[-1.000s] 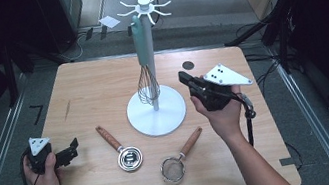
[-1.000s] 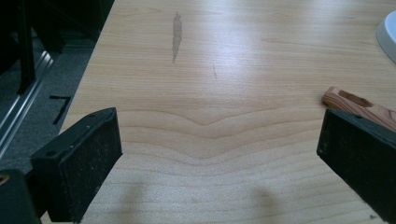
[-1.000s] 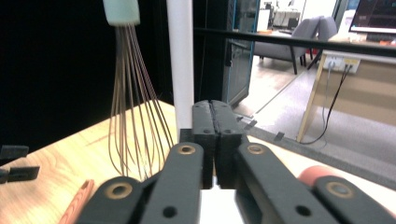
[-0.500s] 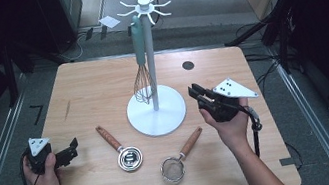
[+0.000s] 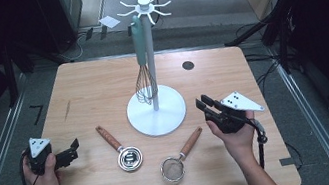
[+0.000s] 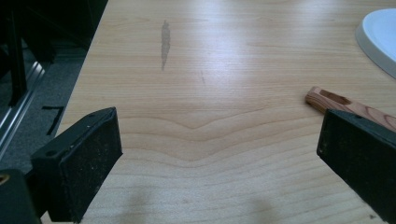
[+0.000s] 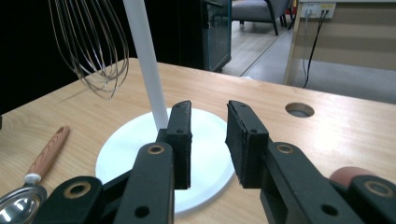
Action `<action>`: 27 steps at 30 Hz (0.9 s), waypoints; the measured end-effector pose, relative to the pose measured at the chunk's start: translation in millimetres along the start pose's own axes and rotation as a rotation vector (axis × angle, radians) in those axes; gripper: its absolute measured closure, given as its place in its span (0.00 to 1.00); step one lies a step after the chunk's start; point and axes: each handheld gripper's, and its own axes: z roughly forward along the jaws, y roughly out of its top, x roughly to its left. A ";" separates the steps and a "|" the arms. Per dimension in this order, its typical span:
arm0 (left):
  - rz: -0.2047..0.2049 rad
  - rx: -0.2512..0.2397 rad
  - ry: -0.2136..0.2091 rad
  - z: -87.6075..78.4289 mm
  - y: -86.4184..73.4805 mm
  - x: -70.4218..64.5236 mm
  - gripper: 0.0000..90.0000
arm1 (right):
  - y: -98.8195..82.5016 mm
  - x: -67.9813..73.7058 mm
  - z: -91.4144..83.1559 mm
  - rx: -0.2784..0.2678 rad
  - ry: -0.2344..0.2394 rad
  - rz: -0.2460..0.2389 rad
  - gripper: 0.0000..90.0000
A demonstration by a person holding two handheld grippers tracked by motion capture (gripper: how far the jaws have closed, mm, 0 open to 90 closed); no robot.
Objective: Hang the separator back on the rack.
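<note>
Wooden table (image 5: 91, 92) | whisk (image 5: 146, 83): teal handle, hanging | left gripper (image 5: 72, 151) apart | right gripper (image 5: 203, 103) parting, empty

No writing, label, brand, number or sign can be read anywhere in these views. The measuring spoon (image 5: 129, 158) lying in front of the stand's base (image 5: 156, 110) has some embossed marks in its bowl, but they are too small and blurred to make out. The white paper sheet (image 5: 111, 21) on the floor beyond the stand looks blank from here.
</note>
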 end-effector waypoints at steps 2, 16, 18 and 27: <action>0.006 -0.007 -0.001 -1.6 0.7 -2.3 0.01 | -4.6 -0.4 -1.3 0.005 -0.001 0.005 0.81; 0.033 -0.037 -0.110 -13.4 6.7 -36.9 0.09 | -38.0 -5.3 -12.7 0.066 -0.027 0.061 0.79; 0.024 -0.040 -0.133 -15.2 7.7 -44.4 0.09 | -40.4 -5.8 -14.2 0.069 -0.029 0.070 0.79; 0.124 0.022 -0.191 -16.2 4.0 -89.5 0.25 | -55.8 -6.5 -25.8 0.100 -0.042 0.101 0.78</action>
